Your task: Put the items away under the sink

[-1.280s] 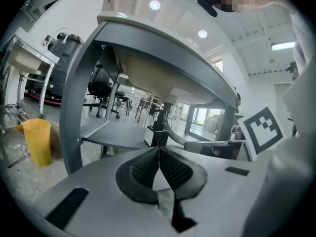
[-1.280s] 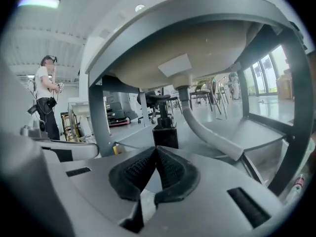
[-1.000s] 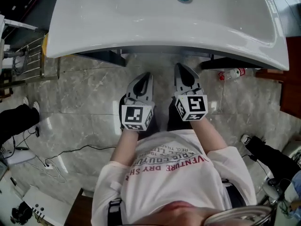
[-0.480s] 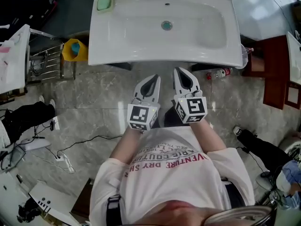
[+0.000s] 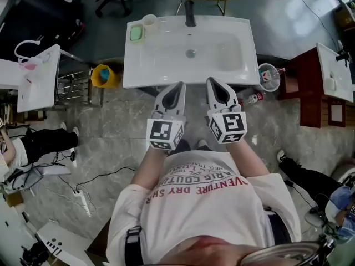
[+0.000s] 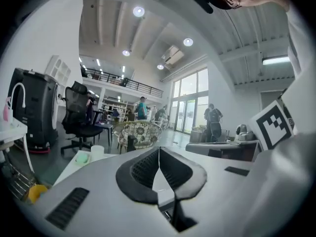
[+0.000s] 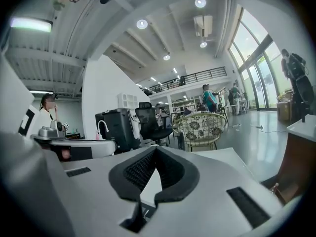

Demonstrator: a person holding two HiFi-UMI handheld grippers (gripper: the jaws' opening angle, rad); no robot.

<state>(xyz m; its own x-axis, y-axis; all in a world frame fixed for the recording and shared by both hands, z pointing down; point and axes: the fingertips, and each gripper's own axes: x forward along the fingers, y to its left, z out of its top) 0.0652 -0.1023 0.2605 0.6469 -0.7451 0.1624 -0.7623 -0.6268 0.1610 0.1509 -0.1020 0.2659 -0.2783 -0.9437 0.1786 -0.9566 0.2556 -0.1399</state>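
Sink (image 5: 166, 77) — cup (image 5: 148, 21), perhaps soap (image 5: 136, 33)

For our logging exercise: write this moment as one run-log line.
left gripper: shut, empty | right gripper: shut, empty | sink: ahead of both | bottle: floor beside sink

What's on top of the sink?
A green soap dish and a white cup at its far left corner, a dark faucet mid-back. The sink hides whatever is underneath.
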